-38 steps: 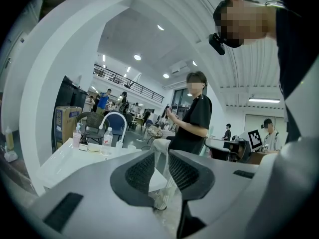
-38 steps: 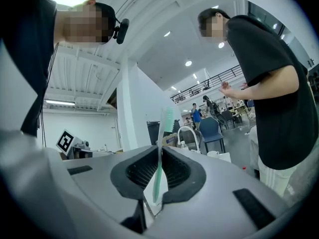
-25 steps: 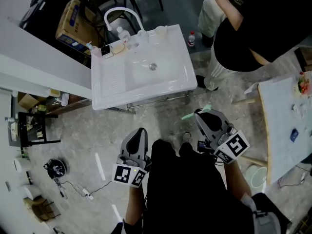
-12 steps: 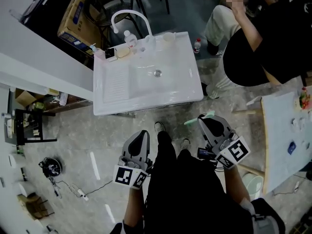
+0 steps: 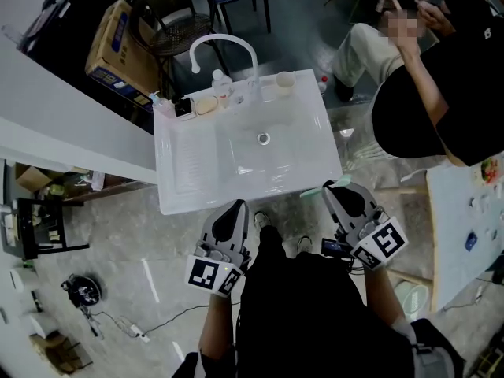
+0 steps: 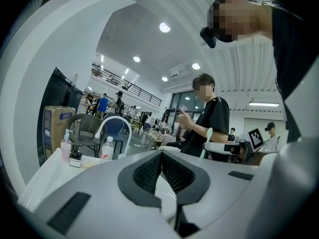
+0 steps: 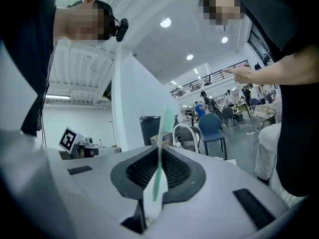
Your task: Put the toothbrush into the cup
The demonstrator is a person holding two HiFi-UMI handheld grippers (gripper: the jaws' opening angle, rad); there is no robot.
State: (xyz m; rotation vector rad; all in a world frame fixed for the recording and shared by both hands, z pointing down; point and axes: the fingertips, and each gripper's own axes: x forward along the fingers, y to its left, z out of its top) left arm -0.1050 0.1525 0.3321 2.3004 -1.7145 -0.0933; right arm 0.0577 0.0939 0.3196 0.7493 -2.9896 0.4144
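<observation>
Mint-green toothbrush (image 7: 157, 179) stands upright between the pads of the right gripper (image 7: 160, 152). Its jaws are closed to a narrow slit and pinch the handle, with the bristle end poking out beyond the tips. Over the last second the white sink (image 5: 179, 181) has drawn much closer to both grippers. The person has walked up to it, and its near rim now lies just beyond the tips, where a stretch of floor lay between before. That, I'd judge, ends the approach, and the reach across to the cup (image 5: 285, 79) comes next. The cup sits on the sink's far edge, right of the faucet (image 5: 223, 44), still well apart from the brush. The left gripper (image 5: 233, 209) travels alongside on the left, jaws pressed together on nothing. A seated person (image 5: 425, 105) is at the far right.
</observation>
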